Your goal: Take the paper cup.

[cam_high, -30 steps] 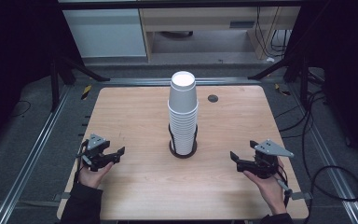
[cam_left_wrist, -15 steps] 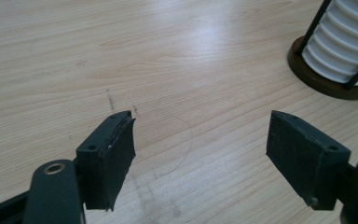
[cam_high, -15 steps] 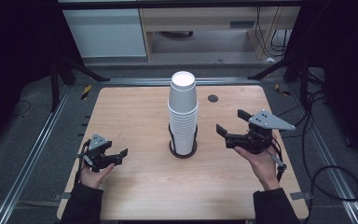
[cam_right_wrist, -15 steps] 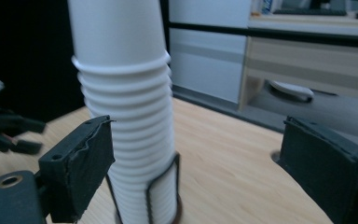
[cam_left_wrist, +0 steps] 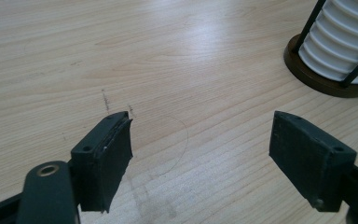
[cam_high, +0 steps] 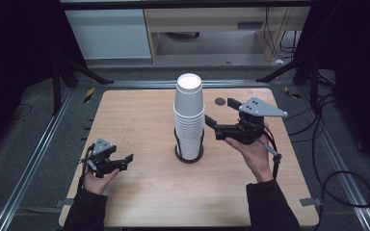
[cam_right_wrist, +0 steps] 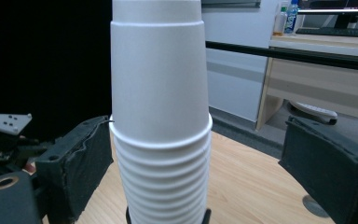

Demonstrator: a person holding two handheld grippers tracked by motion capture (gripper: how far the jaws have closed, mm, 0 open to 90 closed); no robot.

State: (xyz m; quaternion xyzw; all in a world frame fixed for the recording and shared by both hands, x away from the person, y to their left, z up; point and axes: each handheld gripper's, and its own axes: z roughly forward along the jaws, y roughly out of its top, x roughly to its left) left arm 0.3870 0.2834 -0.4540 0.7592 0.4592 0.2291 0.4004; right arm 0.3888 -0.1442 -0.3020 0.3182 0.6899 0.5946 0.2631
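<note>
Tall stack of white paper cups [cam_high: 189, 118] standing upright at the middle of the wooden surface [cam_high: 139, 115], seated in a dark round holder [cam_high: 189, 155] with thin black uprights. Top cup sitting proud of the nested rims below, mouth down, flat base up.

Right gripper [cam_high: 219, 118] raised off the surface just to the right of the stack, held in the right hand [cam_high: 253, 151], grey three-cornered plate [cam_high: 262, 108] on top. Jaws spread wide and released, pointing at the cups, near jaw tip close beside the stack's side in the high view. From the right gripper view, cup stack [cam_right_wrist: 161, 121] dead centre between the two black jaws, left pad close alongside the rims, right pad well apart; nothing pinched. Contact on the left side hard to tell.

Left gripper [cam_high: 120, 161] low at the front left, in the left hand [cam_high: 96, 180], well apart from the stack. Jaws released too, gaping wide over bare wood in the left gripper view, nothing between them; holder base [cam_left_wrist: 331, 79] and ribbed cup rims [cam_left_wrist: 340, 44] at the upper right corner there.

Small dark disc [cam_high: 219, 101] lying on the surface behind the right gripper.
</note>
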